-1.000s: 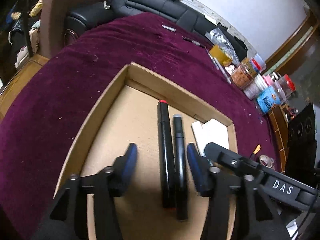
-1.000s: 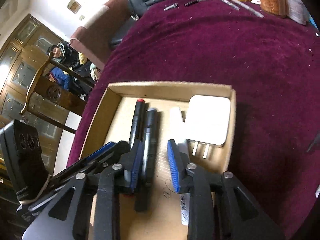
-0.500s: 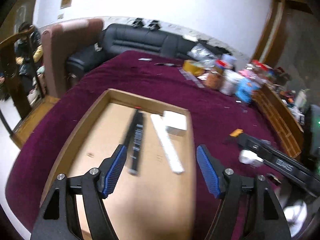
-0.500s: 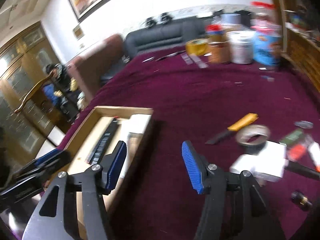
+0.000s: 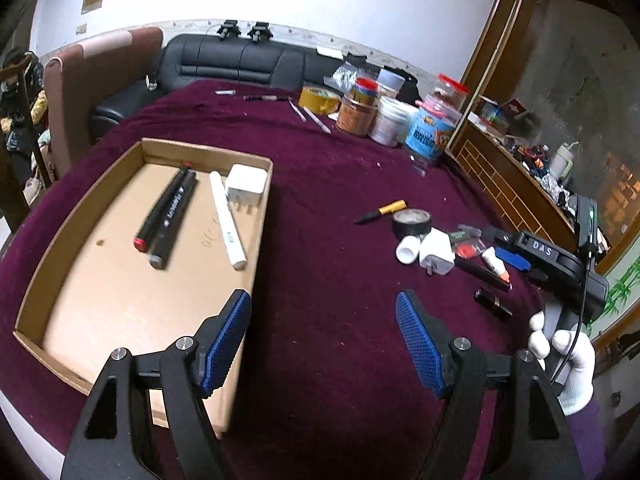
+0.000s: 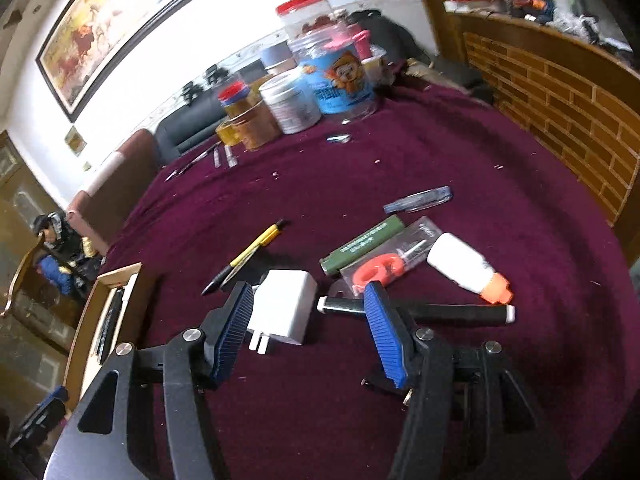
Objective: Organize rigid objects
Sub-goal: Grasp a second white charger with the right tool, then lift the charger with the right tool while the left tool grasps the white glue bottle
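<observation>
A cardboard tray [image 5: 80,216] on the purple cloth holds two black markers [image 5: 168,212], a white pen [image 5: 226,216] and a white charger [image 5: 246,186]. My left gripper [image 5: 323,344] hangs open and empty over the cloth beside the tray's right wall. My right gripper [image 6: 308,328] is open above a pile of loose things. A second white charger [image 6: 286,308] lies just beyond its left fingertip, untouched. A black marker with white ends [image 6: 432,311] lies behind its right fingertip. Nearby are a white glue bottle [image 6: 460,266], packed orange scissors [image 6: 380,270] and a green stick [image 6: 360,246].
A yellow-and-black pen [image 6: 252,252] and a clear blue pen [image 6: 418,200] lie on the cloth, and a black tape roll [image 5: 412,222] sits by the pile. Several jars [image 6: 344,80] stand at the table's far edge. A white-gloved hand [image 5: 568,356] holds the right gripper.
Both grippers have drawn back from the tray and opened wider. The right one left the white pen in the tray and swung right to the loose pile. The left moved right, off the tray.
</observation>
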Motion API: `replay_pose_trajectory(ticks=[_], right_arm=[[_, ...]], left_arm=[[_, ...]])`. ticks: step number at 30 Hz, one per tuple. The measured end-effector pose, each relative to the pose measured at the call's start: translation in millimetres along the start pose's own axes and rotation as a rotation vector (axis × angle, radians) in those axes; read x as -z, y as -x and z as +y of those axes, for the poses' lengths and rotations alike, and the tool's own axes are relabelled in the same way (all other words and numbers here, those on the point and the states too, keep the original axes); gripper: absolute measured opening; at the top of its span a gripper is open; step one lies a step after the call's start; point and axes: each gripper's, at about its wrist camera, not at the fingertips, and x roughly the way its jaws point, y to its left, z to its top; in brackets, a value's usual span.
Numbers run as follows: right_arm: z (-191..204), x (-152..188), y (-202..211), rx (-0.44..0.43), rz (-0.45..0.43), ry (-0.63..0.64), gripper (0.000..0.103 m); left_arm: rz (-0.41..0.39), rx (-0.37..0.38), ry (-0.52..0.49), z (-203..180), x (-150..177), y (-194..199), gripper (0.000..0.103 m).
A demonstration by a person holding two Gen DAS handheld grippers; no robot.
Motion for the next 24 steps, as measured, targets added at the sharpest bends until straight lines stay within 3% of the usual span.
replay_pose_trajectory(ticks=[4,10,12,13,18,21,22,24], right_arm=[[23,1,-20,-0.019,0.065,0.083,0.056],[32,1,-63,-0.001,0.116,0.080,0.056],[34,4,-75,0.017,0.121,0.099,0.053],[35,7,-79,0.011,0.126,0.111,0.044],[43,23,-78,-0.116,0.189,0.164,0.045],[57,37,-83,-0.317,0.291,0.209,0.045],[60,40,-86,-0.348,0.315,0.201,0.044],[58,40,-85,-0.306,0.294,0.196,0.045]], left_arm=[[0.019,-0.011,-0.031,-11,7,-4,0.069],[0.047,-0.026,-0.054,-20,14,-8,0.069],[0.065,-0.028,-0.051,-21,14,-13,0.069],[0.075,-0.030,-0.048,-21,15,-16,0.069],[0.093,-0.037,-0.034,-25,10,-29,0.069],[0.105,-0.034,-0.049,-31,9,-37,0.069],[0.110,-0.036,-0.056,-32,8,-40,0.069],[0.115,-0.048,-0.067,-33,5,-47,0.069]])
